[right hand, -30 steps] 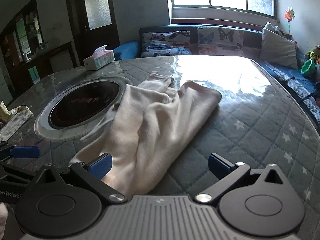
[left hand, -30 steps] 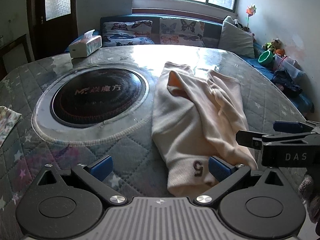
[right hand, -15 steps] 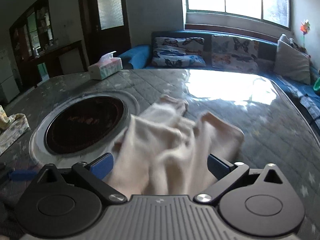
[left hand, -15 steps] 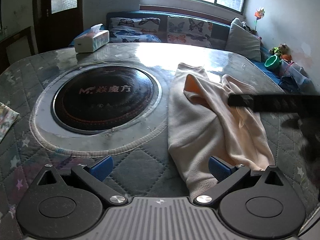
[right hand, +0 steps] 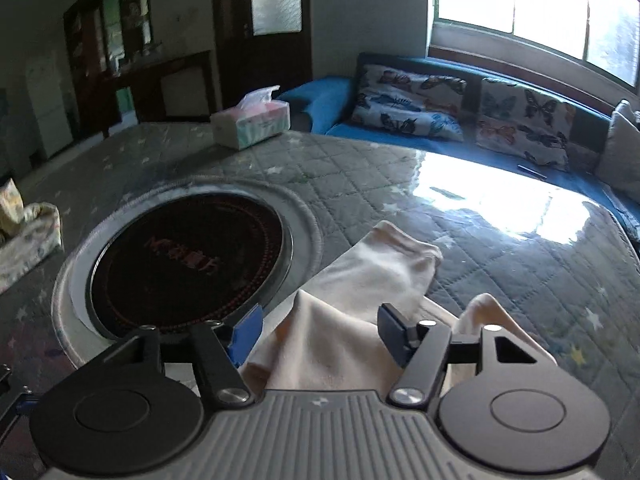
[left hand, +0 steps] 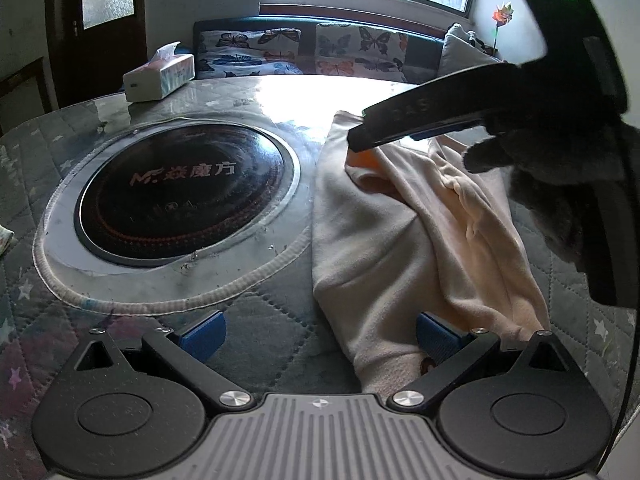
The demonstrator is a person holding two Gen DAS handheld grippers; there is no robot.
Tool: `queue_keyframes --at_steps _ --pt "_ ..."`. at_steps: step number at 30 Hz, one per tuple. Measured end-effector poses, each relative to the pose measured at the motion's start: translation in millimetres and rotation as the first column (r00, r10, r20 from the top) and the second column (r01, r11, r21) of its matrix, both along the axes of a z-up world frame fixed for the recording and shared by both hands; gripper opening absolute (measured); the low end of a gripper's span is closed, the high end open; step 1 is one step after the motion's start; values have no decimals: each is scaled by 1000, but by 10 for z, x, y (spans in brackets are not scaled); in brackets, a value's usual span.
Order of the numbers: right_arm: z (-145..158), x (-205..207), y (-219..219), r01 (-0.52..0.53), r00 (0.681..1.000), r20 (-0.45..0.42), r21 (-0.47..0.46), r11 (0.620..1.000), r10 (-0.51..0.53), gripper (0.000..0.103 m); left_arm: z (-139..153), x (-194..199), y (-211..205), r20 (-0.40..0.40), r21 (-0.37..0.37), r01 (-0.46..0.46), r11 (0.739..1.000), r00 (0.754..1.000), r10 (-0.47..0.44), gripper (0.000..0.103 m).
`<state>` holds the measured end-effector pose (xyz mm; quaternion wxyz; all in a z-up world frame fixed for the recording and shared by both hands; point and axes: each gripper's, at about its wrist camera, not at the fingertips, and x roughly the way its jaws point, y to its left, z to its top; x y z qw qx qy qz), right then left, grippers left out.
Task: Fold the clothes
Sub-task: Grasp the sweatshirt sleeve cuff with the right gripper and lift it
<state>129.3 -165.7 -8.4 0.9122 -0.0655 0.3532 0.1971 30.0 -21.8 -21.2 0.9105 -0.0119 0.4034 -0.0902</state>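
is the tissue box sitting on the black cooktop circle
No, the tissue box stands on the quilted table cover near the far edge, well apart from the round black cooktop.

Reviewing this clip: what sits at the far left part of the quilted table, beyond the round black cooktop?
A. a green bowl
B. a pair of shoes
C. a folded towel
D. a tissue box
D: a tissue box with a tissue sticking up stands beyond the cooktop on the table.

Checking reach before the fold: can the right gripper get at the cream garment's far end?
Probably yes: the right gripper hangs over the cream garment, whose far end lies uncovered ahead; its fingers have just been closing.
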Motion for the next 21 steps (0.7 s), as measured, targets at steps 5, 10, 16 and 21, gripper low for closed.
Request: queue_keyframes --at_steps 5,10,16,21 --pt "-103 127 47 -32 999 -28 -39 999 31 39 -30 33 14 -9 -1 -1 1000 1000 1 103" --pt "-139 151 -23 -40 999 -37 -53 998 38 10 -44 59 7 -14 8 -2 1000 1000 2 103" --pt "72 -108 -311 14 998 64 -38 999 -12 7 -44 61 -20 -13 22 -6 1000 1000 7 103" --pt "304 -448 -722 96 984 150 -4 995 -94 5 -55 67 -32 -11 32 -8 999 1000 9 103"
